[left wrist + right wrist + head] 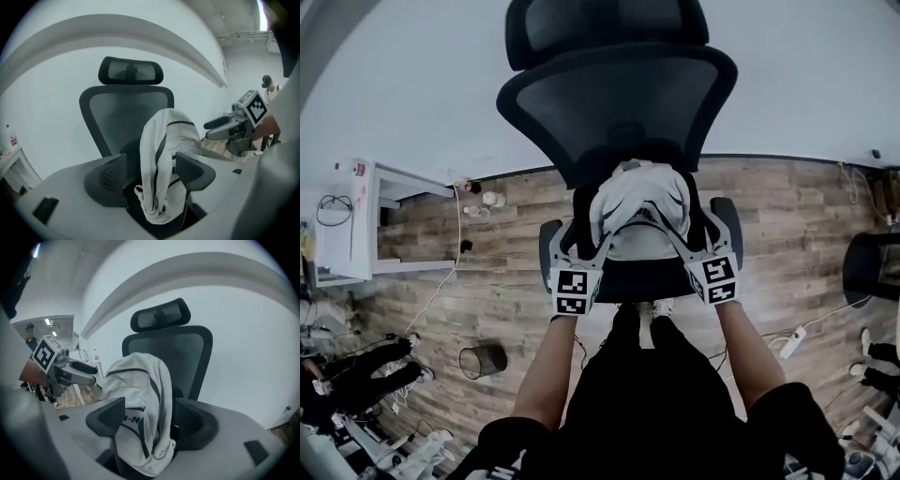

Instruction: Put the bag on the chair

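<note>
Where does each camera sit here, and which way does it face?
Head view: on the person's head, looking steeply down at the bag on the chair; both forearms, left gripper, right gripper show.
Left gripper view: on the left gripper, along its open jaws toward the bag; right gripper shows at right.
Right gripper view: on the right gripper, along its open jaws toward the bag; left gripper shows at left.
Shared: all three show bag and chair.

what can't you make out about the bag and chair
- Office chair seat: head view, mostly covered by the white backpack.
- Backpack's print: right gripper view, partly behind a finger of the right claw.
- Chair base: head view, under the seat and person's legs.
- Dark items on floor: head view, too small to identify.
</note>
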`<state>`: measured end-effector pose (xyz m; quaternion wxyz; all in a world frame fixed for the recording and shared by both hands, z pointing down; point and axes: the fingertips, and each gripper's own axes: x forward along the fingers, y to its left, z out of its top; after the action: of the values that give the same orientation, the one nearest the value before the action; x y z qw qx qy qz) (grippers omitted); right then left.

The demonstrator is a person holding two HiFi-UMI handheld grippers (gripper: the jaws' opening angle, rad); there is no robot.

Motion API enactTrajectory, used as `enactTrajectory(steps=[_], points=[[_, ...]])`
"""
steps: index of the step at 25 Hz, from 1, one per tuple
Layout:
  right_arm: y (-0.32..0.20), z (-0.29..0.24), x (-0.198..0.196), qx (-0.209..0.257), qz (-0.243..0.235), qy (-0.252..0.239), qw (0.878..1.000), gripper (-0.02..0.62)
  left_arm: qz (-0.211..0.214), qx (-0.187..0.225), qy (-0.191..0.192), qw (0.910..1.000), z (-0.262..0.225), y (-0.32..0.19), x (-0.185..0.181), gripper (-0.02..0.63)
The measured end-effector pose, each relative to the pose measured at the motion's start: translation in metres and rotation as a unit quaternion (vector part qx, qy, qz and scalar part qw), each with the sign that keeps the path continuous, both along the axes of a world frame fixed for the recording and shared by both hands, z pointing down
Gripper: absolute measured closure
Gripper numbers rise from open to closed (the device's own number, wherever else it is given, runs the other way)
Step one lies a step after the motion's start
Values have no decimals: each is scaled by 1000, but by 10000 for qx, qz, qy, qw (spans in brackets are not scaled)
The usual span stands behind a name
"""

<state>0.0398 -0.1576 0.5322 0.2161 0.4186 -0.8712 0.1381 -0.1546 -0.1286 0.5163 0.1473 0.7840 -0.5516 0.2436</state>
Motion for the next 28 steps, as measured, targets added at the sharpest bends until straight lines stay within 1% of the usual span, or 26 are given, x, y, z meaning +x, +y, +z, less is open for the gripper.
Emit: enactTrajectory(steps=[1,3,4,5,6,7,8,10,11,12,13,17,20,23,28], points=[[0,-13,-1,109,5,-40,9999,268,52,91,20,9999,-9,1,3,266],[-1,-37,-5,320,-30,-159,9994,268,55,293,83,9995,-27,1,7,298],[-2,-50,-8,420,-46,-263,9988,268,-17,392,119,9992,-36,-1,7,323],[-3,-62,-10,521,-46,-392,9979,270,-122,485,146,9986,-46,-3,5,380],[-3,-75,-11,631,-37,-513,9967,270,-230,565,161,9980,-54,-4,4,413],[-2,-87,-12,756,-21,-597,9953,286,-319,632,170,9973,-63,-5,3,434],[-1,-98,-11,892,15,-640,9940,321,-376,693,183,9967,-70,-5,3,484],[1,-116,-7,1133,132,-638,9914,444,-370,812,224,9958,-84,-4,6,548],[2,-122,-6,1215,165,-606,9906,514,-325,867,253,9954,-90,-3,8,560],[3,-127,-6,1276,160,-569,9901,557,-271,910,281,9951,-94,-2,9,572],[4,-130,-7,1324,113,-545,9896,572,-218,939,307,9949,-96,0,10,580],[13,-140,-14,1502,-175,-540,9870,575,-92,995,500,9937,-104,7,16,583],[19,-150,-16,1738,-344,-317,9837,575,-45,1072,567,9926,-109,11,23,583],[20,-158,-19,1853,-392,-269,9815,575,-26,1136,631,9915,-115,14,26,583],[21,-163,-20,1838,-343,-336,9818,575,-17,1230,628,9904,-126,15,25,581]])
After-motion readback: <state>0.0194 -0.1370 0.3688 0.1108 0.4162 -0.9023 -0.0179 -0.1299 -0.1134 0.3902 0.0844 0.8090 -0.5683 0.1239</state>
